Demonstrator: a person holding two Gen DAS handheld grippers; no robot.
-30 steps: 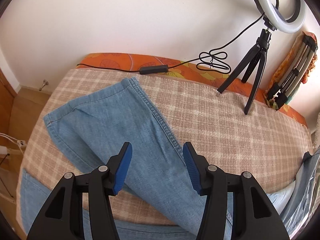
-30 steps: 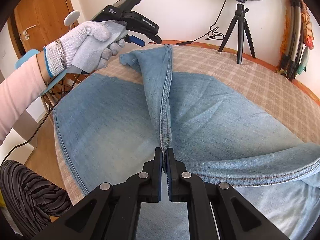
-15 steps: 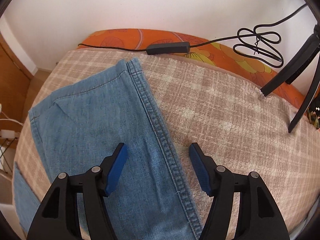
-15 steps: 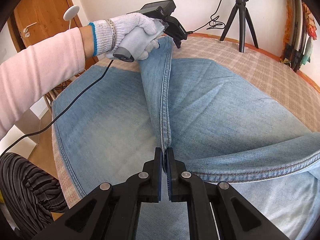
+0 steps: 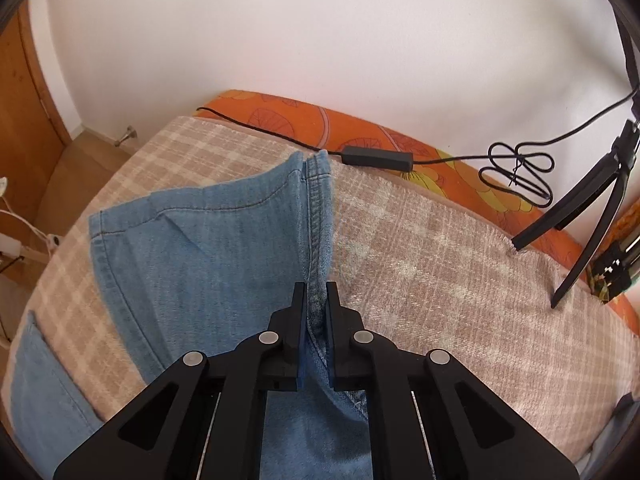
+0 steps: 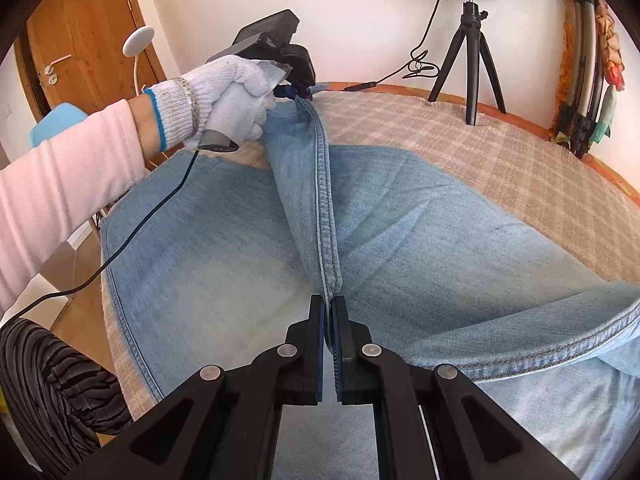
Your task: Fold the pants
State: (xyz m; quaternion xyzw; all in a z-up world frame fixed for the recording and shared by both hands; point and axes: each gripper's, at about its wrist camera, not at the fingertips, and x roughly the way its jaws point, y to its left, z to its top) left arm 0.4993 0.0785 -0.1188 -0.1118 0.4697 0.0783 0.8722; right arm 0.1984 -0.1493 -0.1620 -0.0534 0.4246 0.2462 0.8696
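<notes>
Light blue denim pants (image 6: 400, 220) lie spread on a plaid blanket (image 5: 440, 280). One leg is raised into a ridge along its side seam (image 6: 322, 200). At the near end of that ridge my right gripper (image 6: 329, 308) is shut on the seam. In the left wrist view my left gripper (image 5: 316, 300) is closing on the same seam a short way from the hem (image 5: 318, 168), with the pads pressing the denim fold. The right wrist view shows the left gripper (image 6: 298, 90) at the far end, held by a white-gloved hand (image 6: 224, 92).
A black tripod (image 6: 472, 60) with a ring light stands on the blanket's far edge. A black cable with an inline box (image 5: 378, 158) runs along the orange sheet (image 5: 304, 120). A wooden door (image 6: 88, 40) is at the left, and a striped knee (image 6: 52, 392) at the near left.
The left gripper stood open over the leg, then came down onto the side seam near the hem and closed on it, lifting the fold. The right gripper has not moved.
</notes>
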